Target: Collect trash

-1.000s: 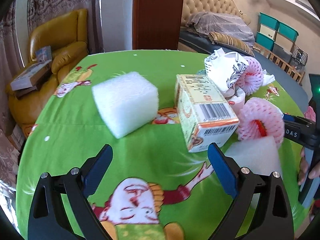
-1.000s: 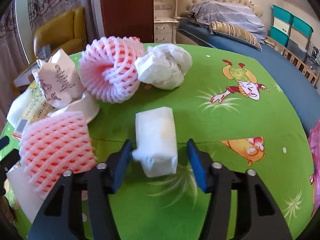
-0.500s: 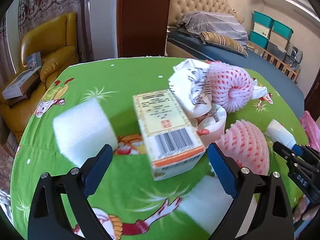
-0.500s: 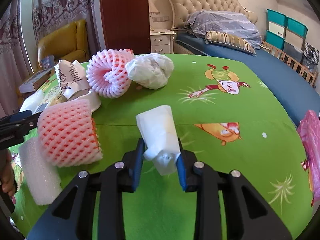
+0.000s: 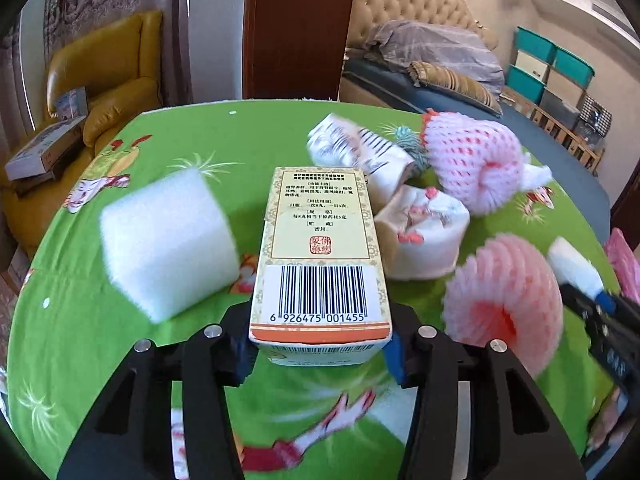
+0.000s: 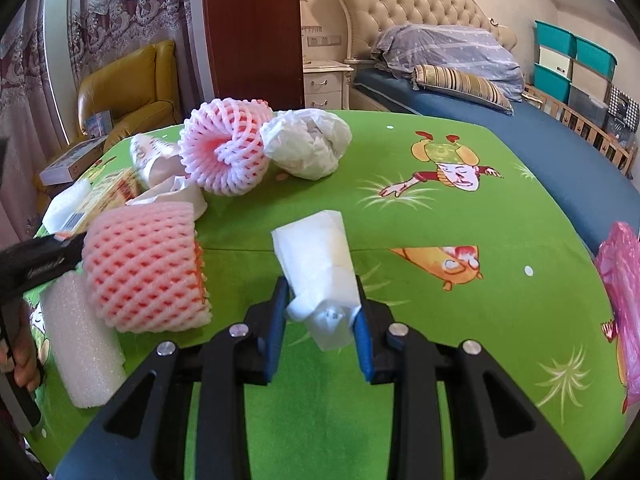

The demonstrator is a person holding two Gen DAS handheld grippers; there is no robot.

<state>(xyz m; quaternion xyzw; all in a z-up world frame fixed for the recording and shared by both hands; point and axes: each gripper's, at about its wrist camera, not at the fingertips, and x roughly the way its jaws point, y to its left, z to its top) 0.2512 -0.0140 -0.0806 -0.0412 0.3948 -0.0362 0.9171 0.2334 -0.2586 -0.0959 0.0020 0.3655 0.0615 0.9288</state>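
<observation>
The yellow box point(image 5: 320, 256) with black bar lines on its near end sits on the green tablecloth point(image 5: 248, 132), right between the blue pads of the left gripper point(image 5: 318, 354). The jaws are closing on it, and both pads touch its sides. Just to its left lies a white foam block point(image 5: 168, 240), a bit blurry. Behind the box on the right are crumpled paper cups point(image 5: 420, 236) and a pink foam net point(image 5: 472, 164). A second pink foam net point(image 5: 502, 300) lies near the right edge. The right gripper point(image 6: 320, 332) is squeezed tight on a folded white paper point(image 6: 316, 256), which sticks up between its blue pads. To its left are the same pink net point(image 6: 144, 268) and a long white foam piece point(image 6: 80, 352). Farther back sit the other net point(image 6: 224, 144) and a white crumpled ball point(image 6: 308, 144). A pink bag point(image 6: 620, 292) shows at the right edge. Behind the table are a yellow chair point(image 6: 128, 92) and a bed point(image 6: 460, 92).
</observation>
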